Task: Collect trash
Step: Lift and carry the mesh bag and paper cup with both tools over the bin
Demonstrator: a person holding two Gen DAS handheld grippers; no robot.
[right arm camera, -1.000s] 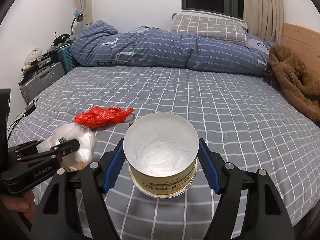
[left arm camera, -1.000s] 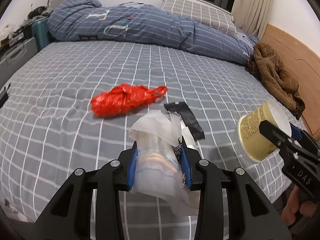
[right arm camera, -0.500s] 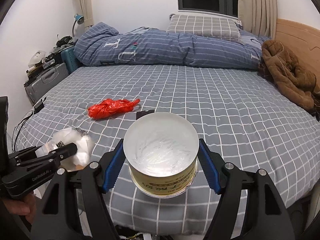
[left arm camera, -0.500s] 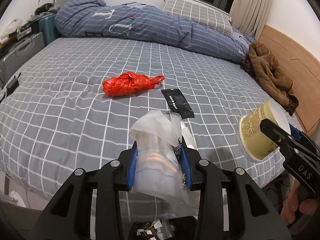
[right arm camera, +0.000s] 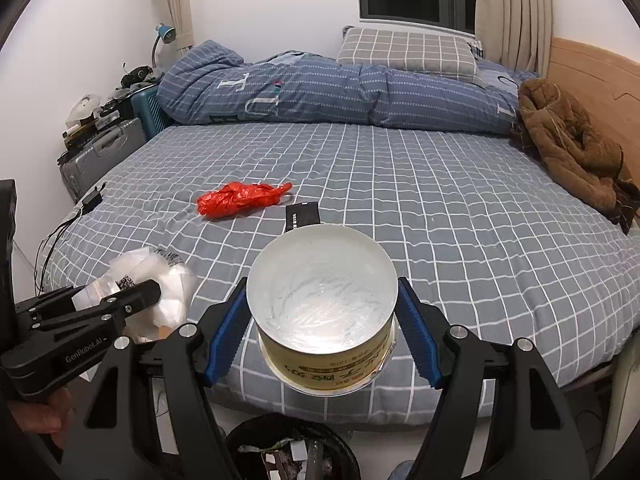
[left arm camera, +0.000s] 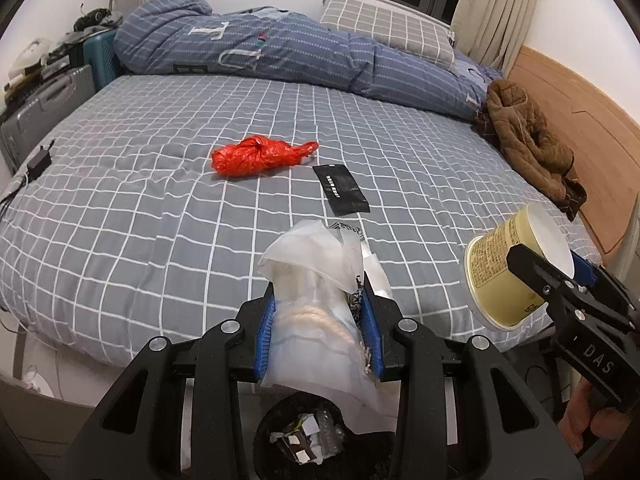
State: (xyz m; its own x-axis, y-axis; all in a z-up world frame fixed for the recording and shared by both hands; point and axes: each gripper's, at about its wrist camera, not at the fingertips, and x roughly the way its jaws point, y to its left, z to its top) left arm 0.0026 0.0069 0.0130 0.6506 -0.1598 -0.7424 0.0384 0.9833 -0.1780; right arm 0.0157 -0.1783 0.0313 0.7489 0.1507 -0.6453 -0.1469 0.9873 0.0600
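A crumpled clear plastic wrapper (left arm camera: 316, 316) is clamped between the blue pads of the left gripper (left arm camera: 318, 316), which are closed tight on it. A yellow paper cup (right arm camera: 324, 320) is gripped by its sides in the right gripper (right arm camera: 322, 320), its open mouth facing the camera. Below both pairs of fingers, a black trash bin (left arm camera: 304, 436) with scraps inside is seen. Ahead of the fingers, on the checked bed (left arm camera: 120, 200), a red plastic bag (left arm camera: 260, 156) and, just beside it, a black packet (left arm camera: 340, 188) are left lying.
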